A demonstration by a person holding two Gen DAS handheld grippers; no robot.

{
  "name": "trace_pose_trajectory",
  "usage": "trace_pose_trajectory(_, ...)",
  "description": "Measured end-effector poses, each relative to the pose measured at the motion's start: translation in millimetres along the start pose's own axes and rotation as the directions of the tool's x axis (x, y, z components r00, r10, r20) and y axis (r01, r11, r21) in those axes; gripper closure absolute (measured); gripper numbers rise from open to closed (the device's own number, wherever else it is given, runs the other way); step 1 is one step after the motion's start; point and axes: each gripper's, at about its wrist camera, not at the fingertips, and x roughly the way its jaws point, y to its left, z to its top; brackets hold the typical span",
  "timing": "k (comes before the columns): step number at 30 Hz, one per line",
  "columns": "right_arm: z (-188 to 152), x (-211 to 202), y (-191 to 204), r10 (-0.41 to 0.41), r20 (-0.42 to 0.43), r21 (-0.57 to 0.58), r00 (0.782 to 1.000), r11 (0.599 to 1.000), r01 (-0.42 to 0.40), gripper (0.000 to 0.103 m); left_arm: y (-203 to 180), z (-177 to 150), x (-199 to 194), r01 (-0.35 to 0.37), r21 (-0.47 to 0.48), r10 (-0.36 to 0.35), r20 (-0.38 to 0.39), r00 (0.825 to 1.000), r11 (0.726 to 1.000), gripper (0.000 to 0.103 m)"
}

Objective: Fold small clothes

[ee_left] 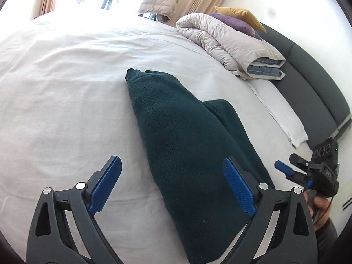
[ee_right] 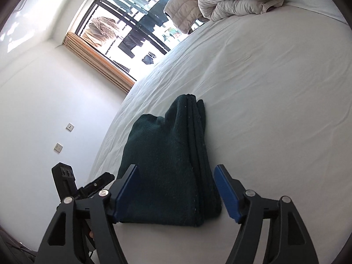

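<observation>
A dark green knitted garment (ee_left: pixel 180 132) lies folded into a long narrow stack on the white bed sheet (ee_left: pixel 66 88). My left gripper (ee_left: pixel 171 162) hovers open over its near end; one blue pad stands over the knit, the other over bare sheet. At the right edge of the left wrist view my right gripper (ee_left: pixel 288 164) is held by a hand (ee_left: pixel 319 204). In the right wrist view the garment (ee_right: pixel 167 154) shows its layered folded edge. My right gripper (ee_right: pixel 177 168) stands open, a pad on each side of the garment's near end, gripping nothing. My left gripper (ee_right: pixel 101 180) shows at lower left.
A folded beige duvet (ee_left: pixel 231 41) with purple and yellow pillows (ee_left: pixel 233 22) lies at the bed's head, against a dark headboard (ee_left: pixel 308 83). A puffy jacket (ee_left: pixel 160 0) hangs by the curtained window (ee_right: pixel 132 22). Wall sockets (ee_right: pixel 70 127) sit beyond the bed's edge.
</observation>
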Motion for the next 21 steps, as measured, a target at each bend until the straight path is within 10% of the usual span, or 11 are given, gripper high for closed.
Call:
trace_pose_trajectory(12, 33.3, 101.8, -15.8, -0.073, -0.209, 0.016, 0.975, 0.997, 0.078, 0.029, 3.9, 12.8, 76.5, 0.059, -0.093, -0.074, -0.167, 0.983, 0.994, 0.010)
trace_pose_trajectory(16, 33.6, 121.6, -6.7, -0.100, -0.268, 0.001, 0.958, 0.995, 0.104, 0.065, 2.7, 18.1, 92.7, 0.086, -0.118, -0.109, -0.208, 0.972, 0.989, 0.031)
trace_pose_trajectory(21, 25.4, 118.6, 38.5, -0.235, -0.234, -0.136, 0.943, 0.969, 0.207, 0.075, -0.3, 25.3, 80.4, 0.107, -0.099, -0.127, -0.217, 0.968, 0.989, 0.059)
